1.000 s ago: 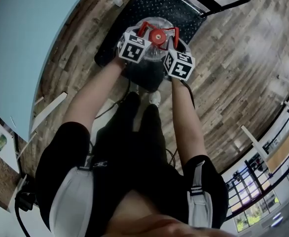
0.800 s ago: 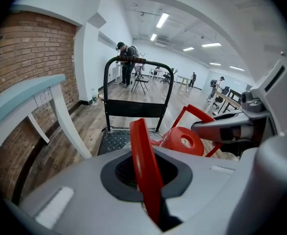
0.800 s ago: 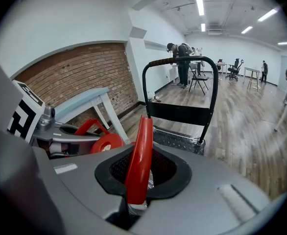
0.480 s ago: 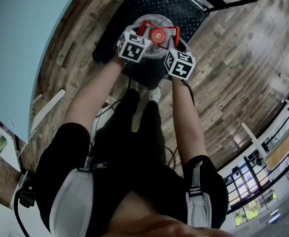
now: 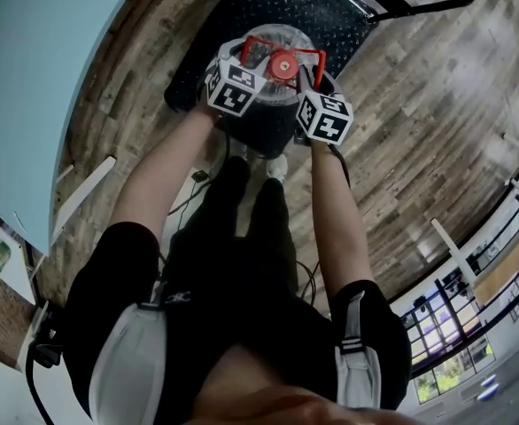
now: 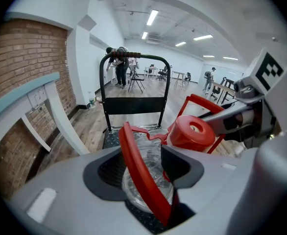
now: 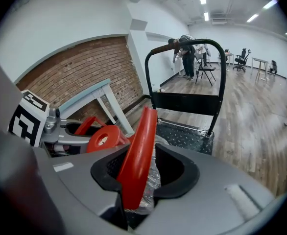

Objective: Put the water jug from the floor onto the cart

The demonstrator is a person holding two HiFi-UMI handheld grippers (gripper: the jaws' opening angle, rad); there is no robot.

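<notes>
The clear water jug (image 5: pixel 275 41) with its red cap (image 5: pixel 283 63) stands on the near end of the cart's black studded deck (image 5: pixel 317 11). Two red carrying handles rise beside the cap. My left gripper (image 5: pixel 252 62) is around the left handle (image 6: pixel 139 175); its jaws are opening and the pads stand off the handle on both sides. My right gripper (image 5: pixel 307 71) is around the right handle (image 7: pixel 138 153); its jaws are opening too, with a gap beside the handle. The cap (image 6: pixel 191 131) shows from the left gripper (image 6: pixel 143 169), and the cap (image 7: pixel 102 138) from the right gripper (image 7: pixel 144 173).
The cart's black push bar (image 5: pixel 423 5) rises at its far end, the same push bar (image 7: pixel 187 45) seen ahead. A light blue table (image 5: pixel 38 78) with white legs (image 6: pixel 60 124) stands to the left by a brick wall. My feet (image 5: pixel 275 173) and a cable (image 5: pixel 189 193) are just behind the jug.
Jug and both grippers have sunk slightly onto the cart deck. The left marker cube has swung outward from the cap, and the red handles now sit loose between wider jaws.
</notes>
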